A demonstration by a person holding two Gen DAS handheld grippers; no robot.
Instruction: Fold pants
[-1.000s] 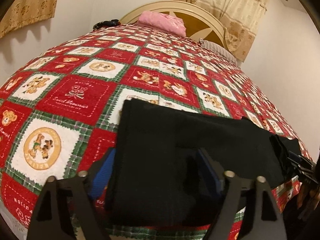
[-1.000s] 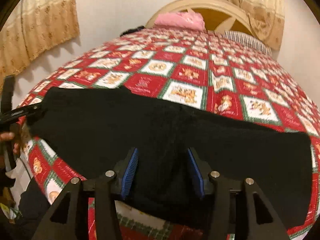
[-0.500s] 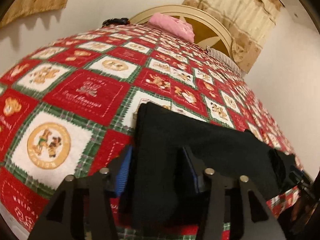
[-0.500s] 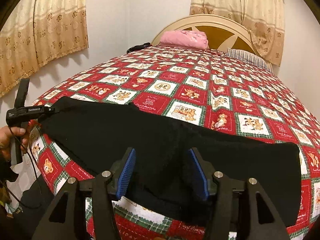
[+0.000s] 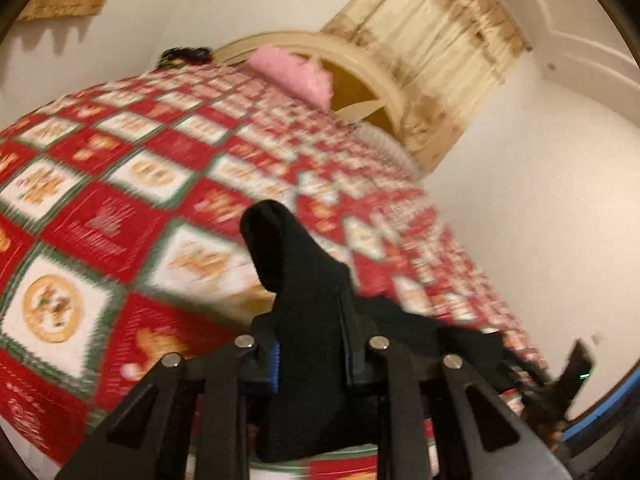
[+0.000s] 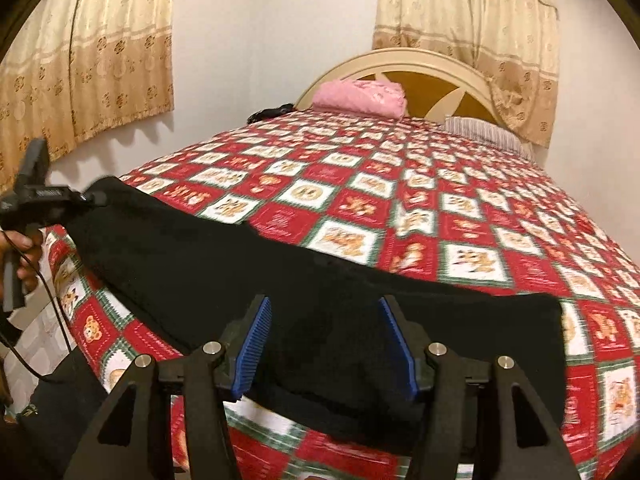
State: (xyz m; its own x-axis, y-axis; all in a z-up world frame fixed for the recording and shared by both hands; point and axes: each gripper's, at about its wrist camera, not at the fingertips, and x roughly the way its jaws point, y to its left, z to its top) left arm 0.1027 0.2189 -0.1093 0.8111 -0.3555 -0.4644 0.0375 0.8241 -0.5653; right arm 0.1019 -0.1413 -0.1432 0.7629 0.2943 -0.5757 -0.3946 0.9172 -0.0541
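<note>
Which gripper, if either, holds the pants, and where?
The left gripper, whose jaws have just been closing, pinches the pants at their left end. The right gripper is open over the near edge.

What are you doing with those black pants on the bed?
A person is folding the black pants spread along the near edge of the quilt. The left tongs have just been closing and now pinch one end of the pants, which bunches up between the pads above the quilt. The right tongs sit open over the other end, with cloth between the blue pads but not squeezed. The fold is not yet made.
</note>
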